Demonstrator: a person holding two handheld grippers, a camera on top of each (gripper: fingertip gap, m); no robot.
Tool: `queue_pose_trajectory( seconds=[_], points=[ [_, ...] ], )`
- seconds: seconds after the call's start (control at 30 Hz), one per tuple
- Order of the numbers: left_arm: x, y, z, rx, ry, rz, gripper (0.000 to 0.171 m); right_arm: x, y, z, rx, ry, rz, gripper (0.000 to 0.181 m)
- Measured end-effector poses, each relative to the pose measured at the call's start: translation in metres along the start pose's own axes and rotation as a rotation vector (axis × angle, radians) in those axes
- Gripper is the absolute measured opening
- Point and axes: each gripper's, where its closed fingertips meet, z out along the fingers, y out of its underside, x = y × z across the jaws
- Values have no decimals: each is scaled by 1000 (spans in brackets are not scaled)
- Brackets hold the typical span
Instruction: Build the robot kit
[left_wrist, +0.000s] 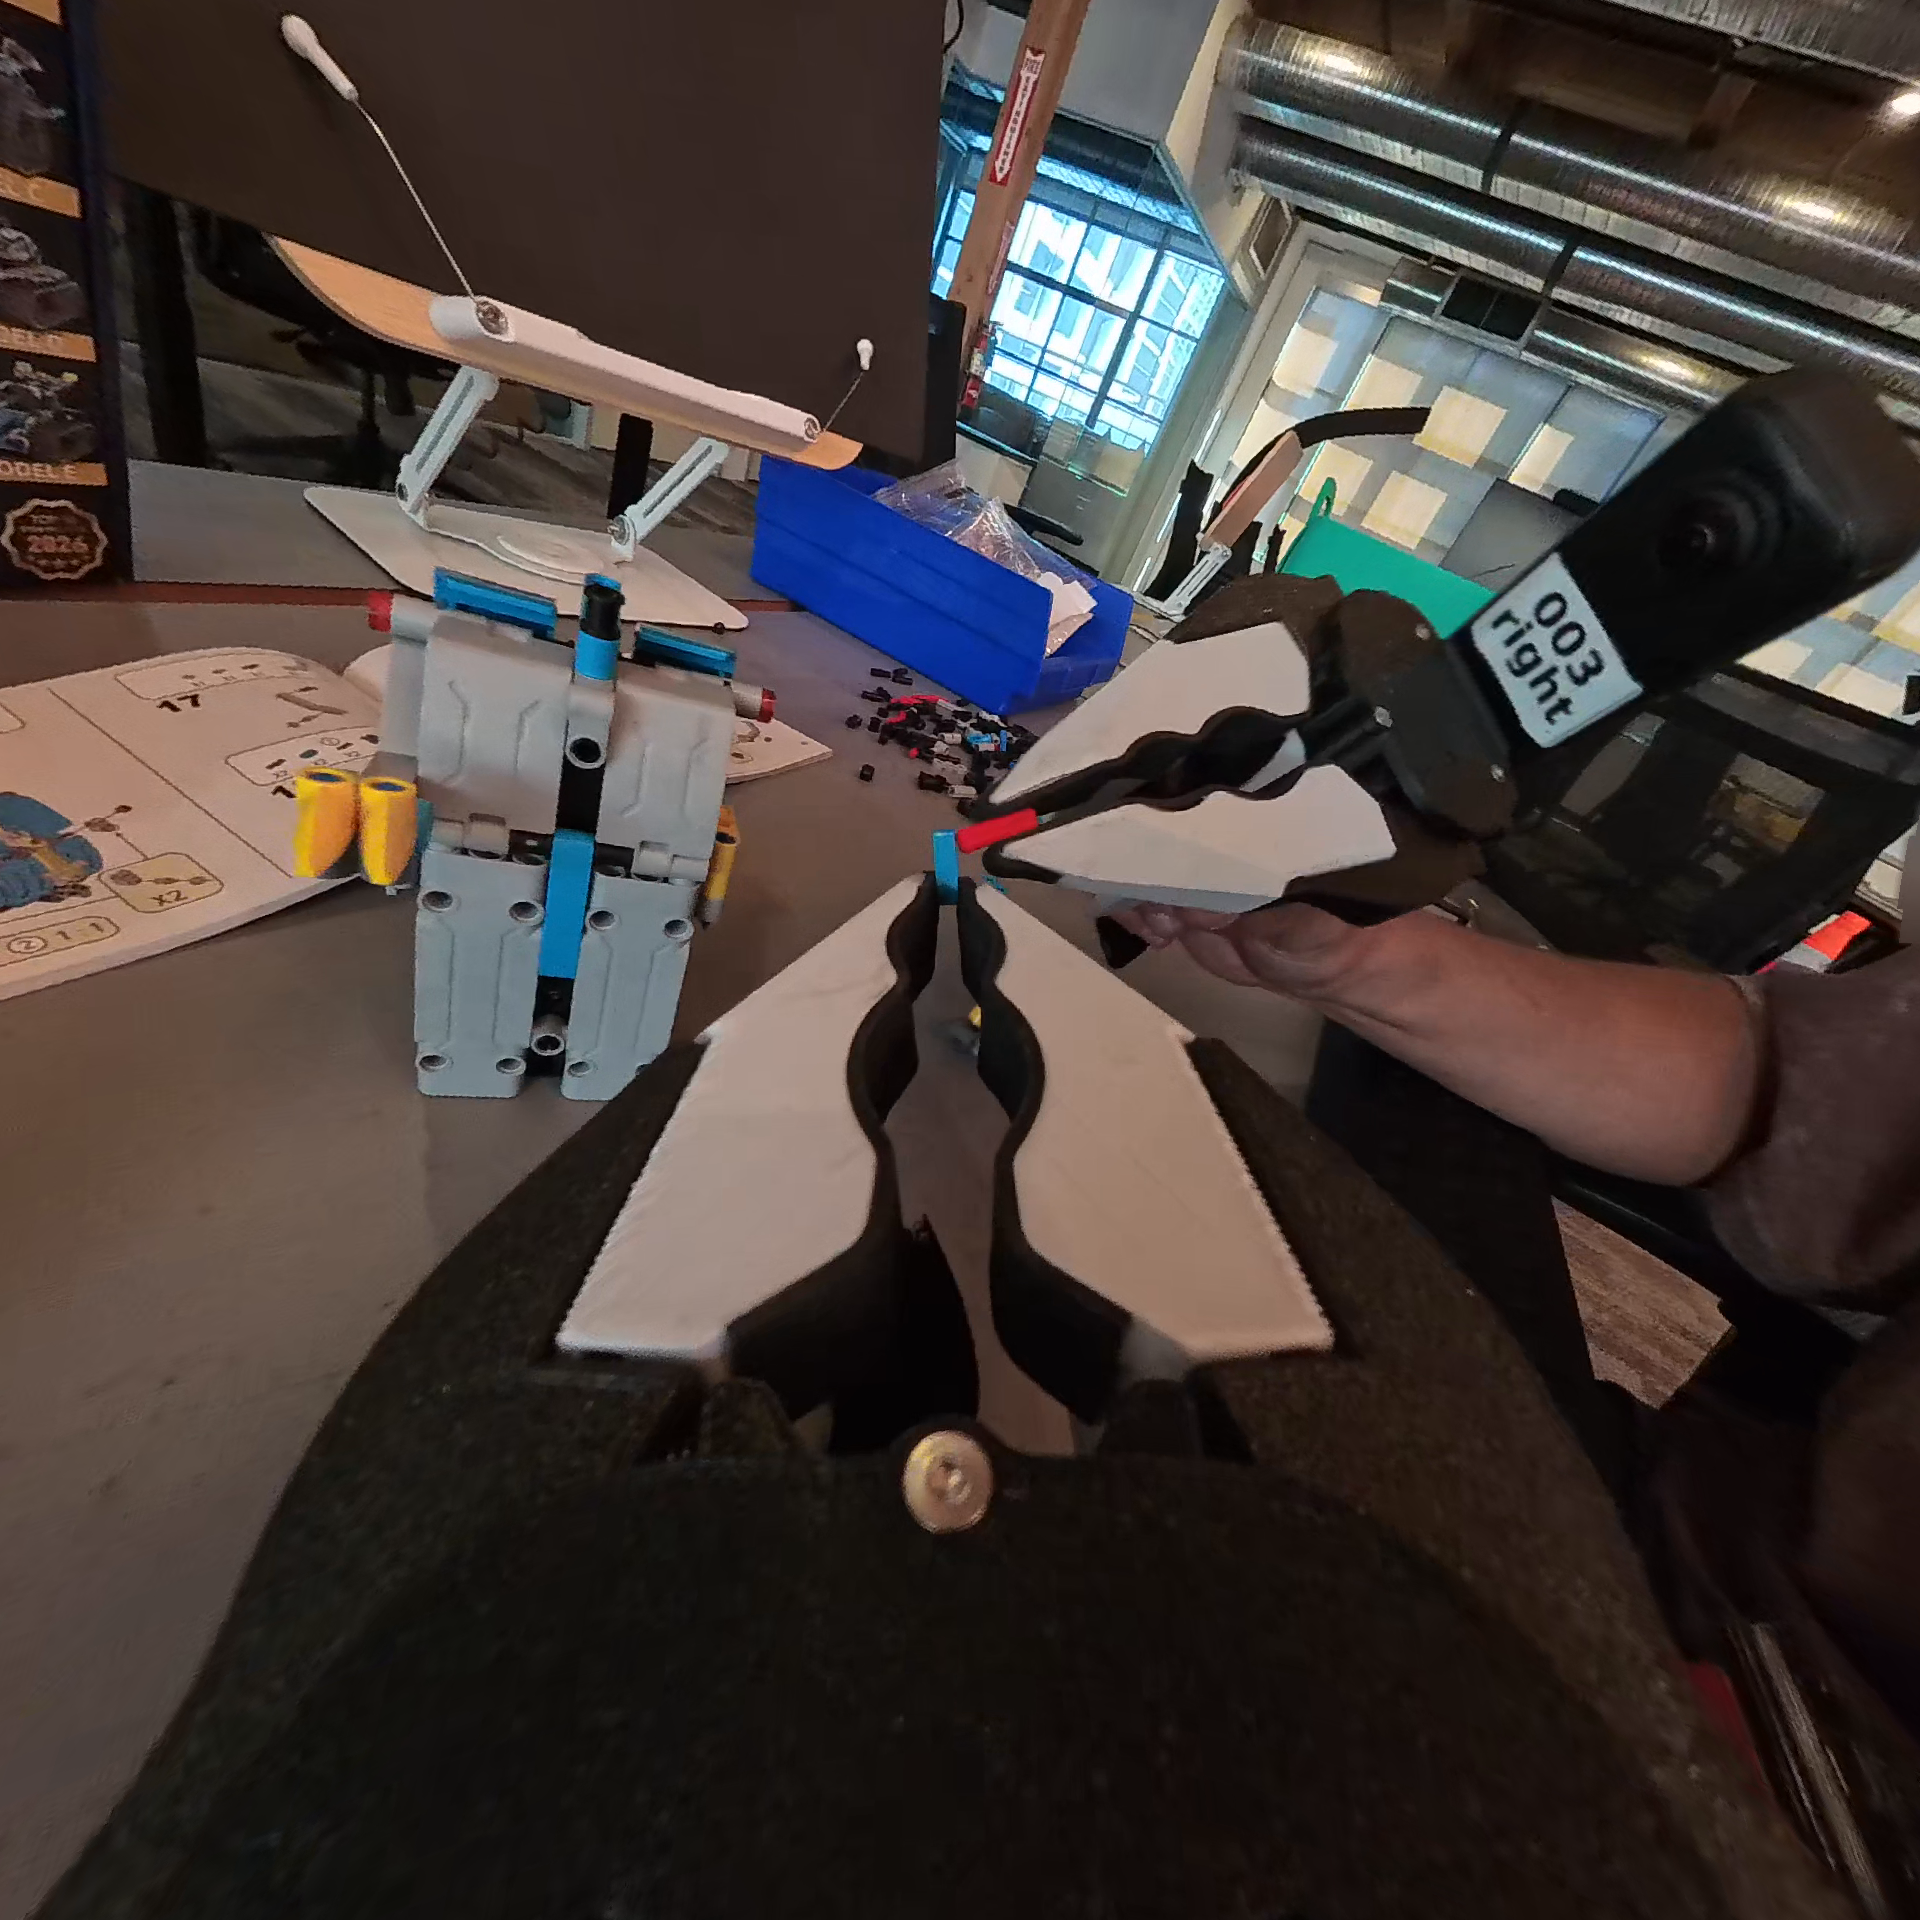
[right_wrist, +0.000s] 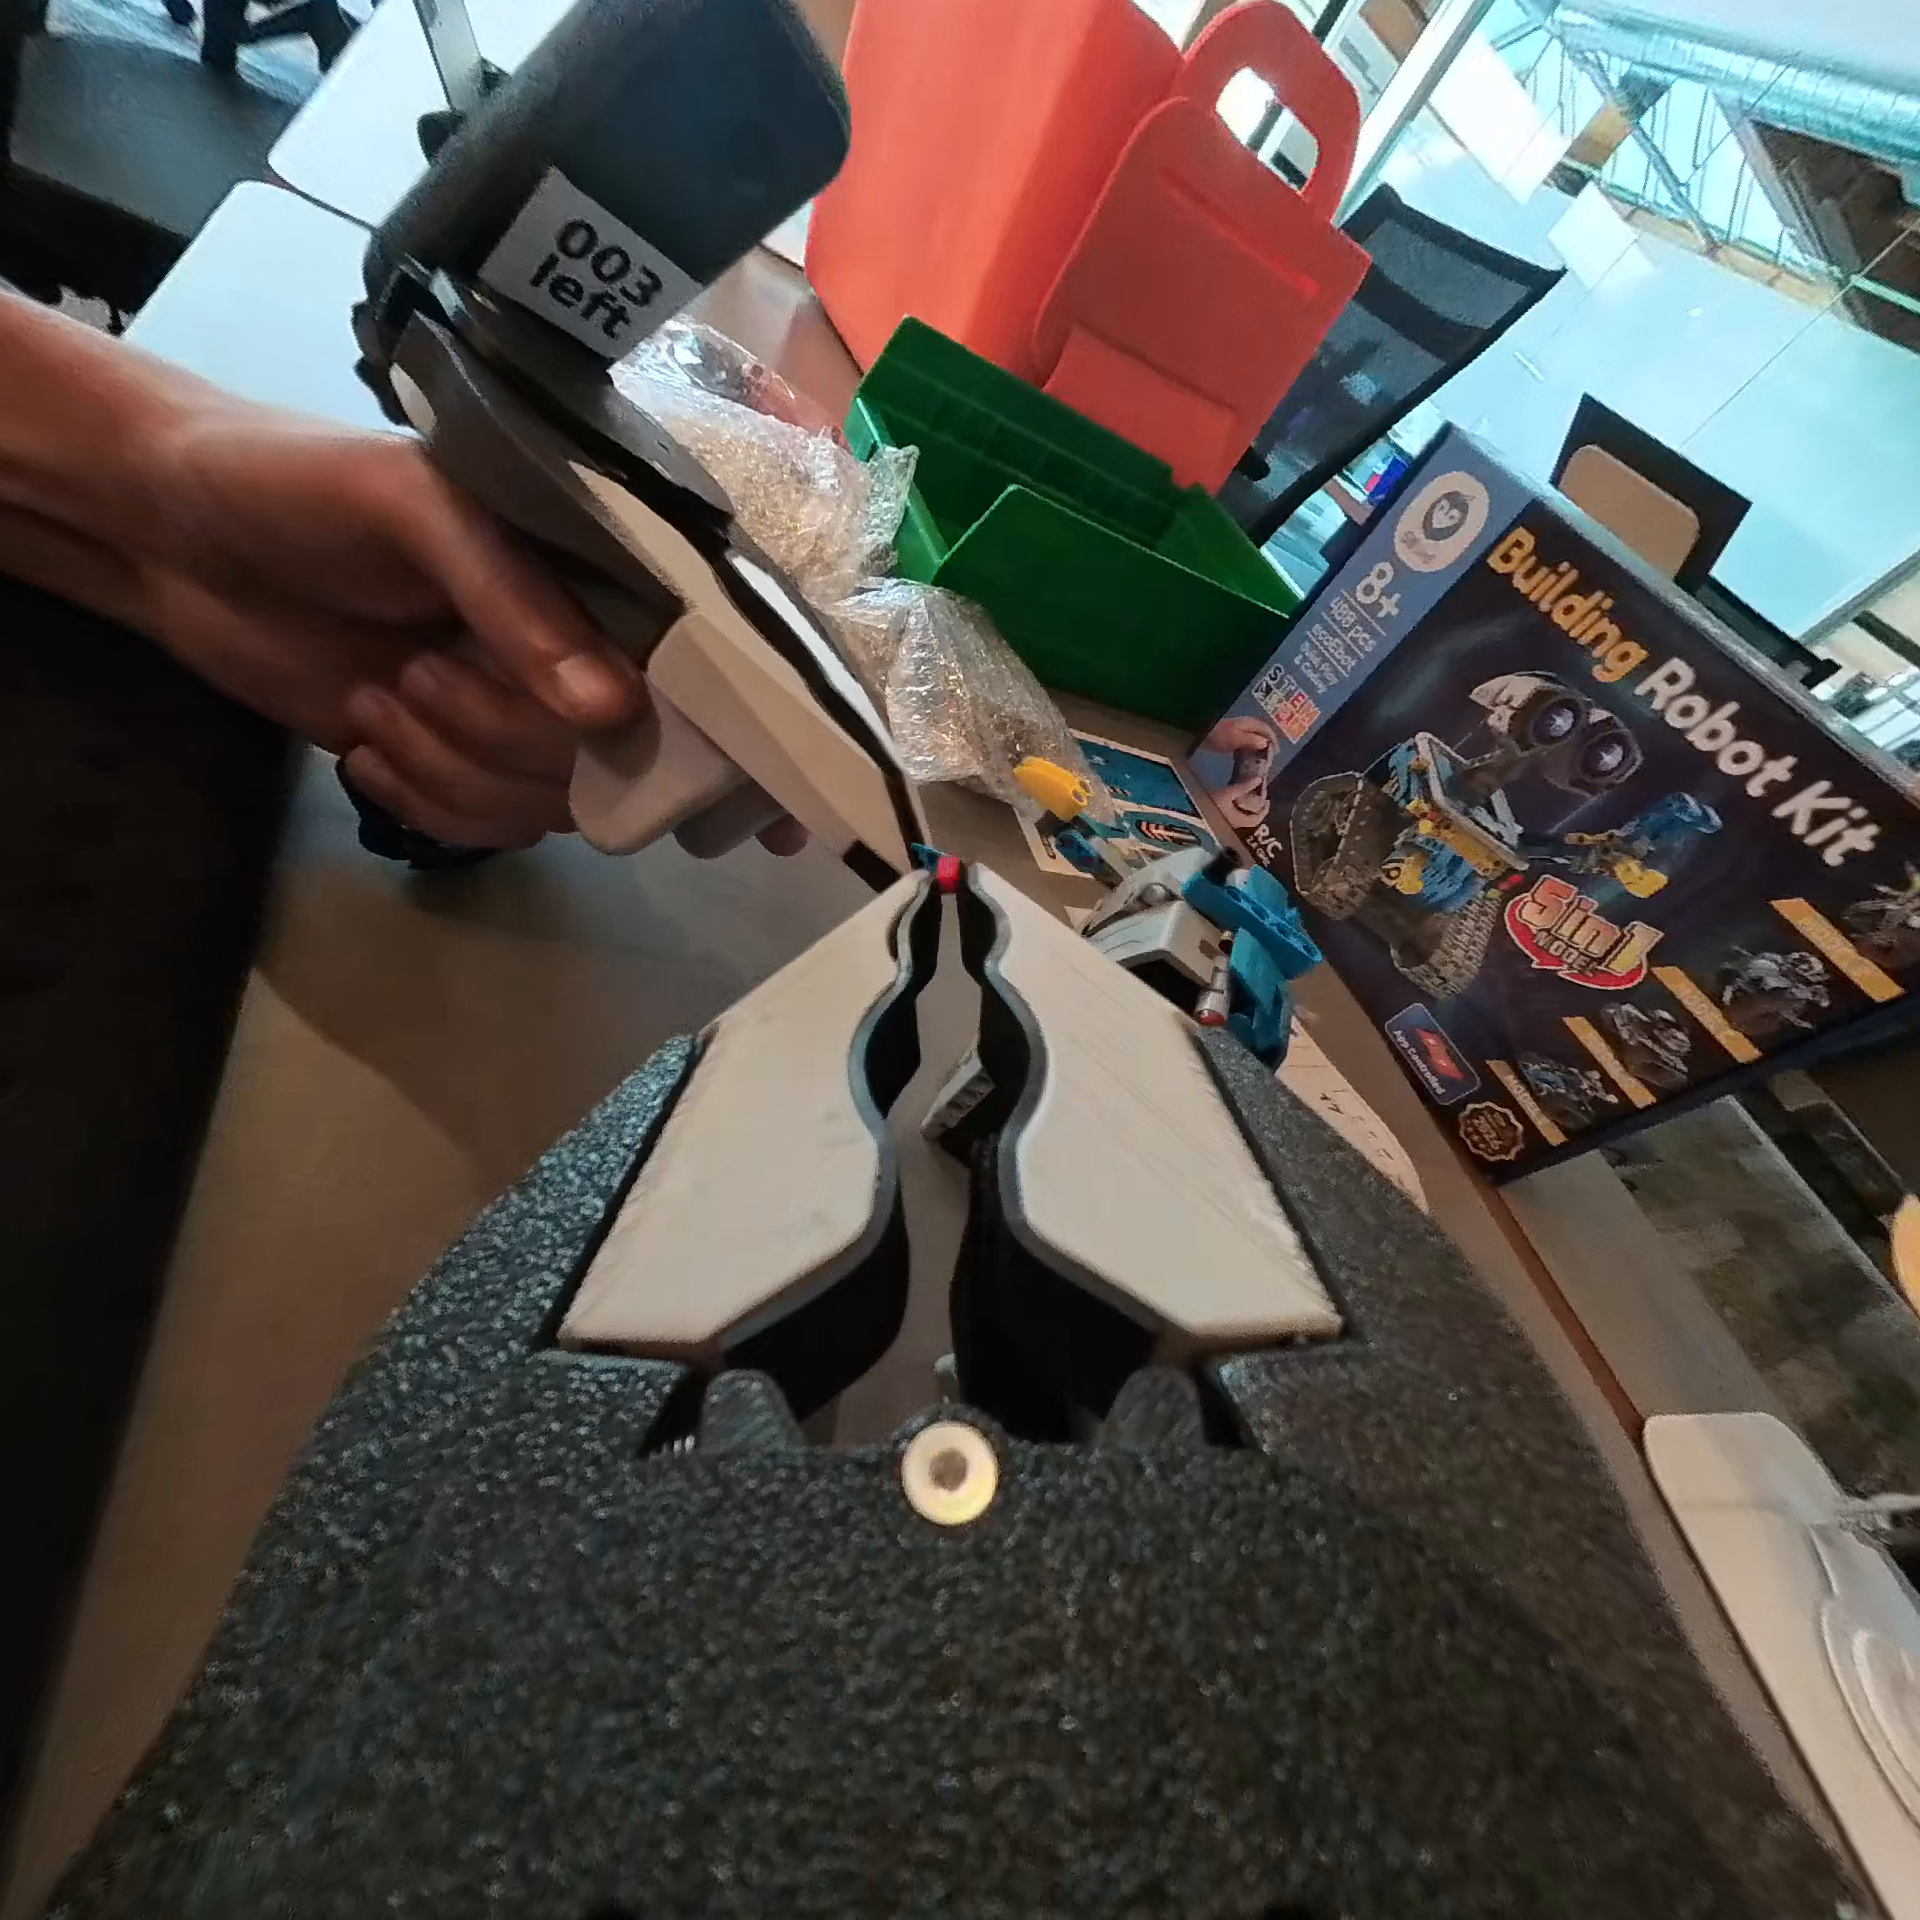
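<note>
At the centre of the left wrist view, the left tongs (left_wrist: 943, 896) are pinching a small light-blue plastic connector piece (left_wrist: 943, 854) between nearly closed tips, holding it upright above the grey tabletop (left_wrist: 208, 1195). Coming in from the right of that frame, the right tongs (left_wrist: 992, 821) are gripping a short red plastic pin (left_wrist: 997, 831), its free end touching the blue piece. A hand (left_wrist: 1226, 940) is showing under them. To the left, a grey and blue brick-built robot model with yellow cones (left_wrist: 556, 862) is standing upright on the tabletop, partly over an open printed instruction booklet (left_wrist: 135, 790). Farther back, loose small black and red parts (left_wrist: 935, 732) are lying scattered just beside a blue plastic bin (left_wrist: 914, 592). At the right of the right wrist view, a dark printed kit box (right_wrist: 1621, 831) is standing near a green plastic bin (right_wrist: 1081, 561)
</note>
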Motion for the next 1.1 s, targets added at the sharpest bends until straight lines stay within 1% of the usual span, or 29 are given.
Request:
queue_pose_trajectory(
  seconds=[0.43,0.57,0.67,0.87,0.97,1.03,1.07,1.1],
  points=[
    [-6,-1,0,0,-80,72,3,3,4,5,-102,121,-147,4],
    [-7,1,0,-22,-107,147,3,2,6,5,-148,158,-242,4],
    [-7,2,0,-47,-146,235,3,2,9,6,-160,160,-232,4],
    [-4,6,0,-77,-140,291,3,-1,9,6,-151,149,-274,4],
    [0,9,-2,-94,-109,326,3,-6,8,4,-94,60,-170,4],
    [3,11,-3,-107,-91,348,3,-10,9,2,-58,-34,-39,4],
    [4,11,-3,-105,-81,346,3,-11,8,1,-34,-58,8,4],
    [5,11,-4,-101,-71,341,3,-11,8,0,-25,-65,14,4]
  ],
)
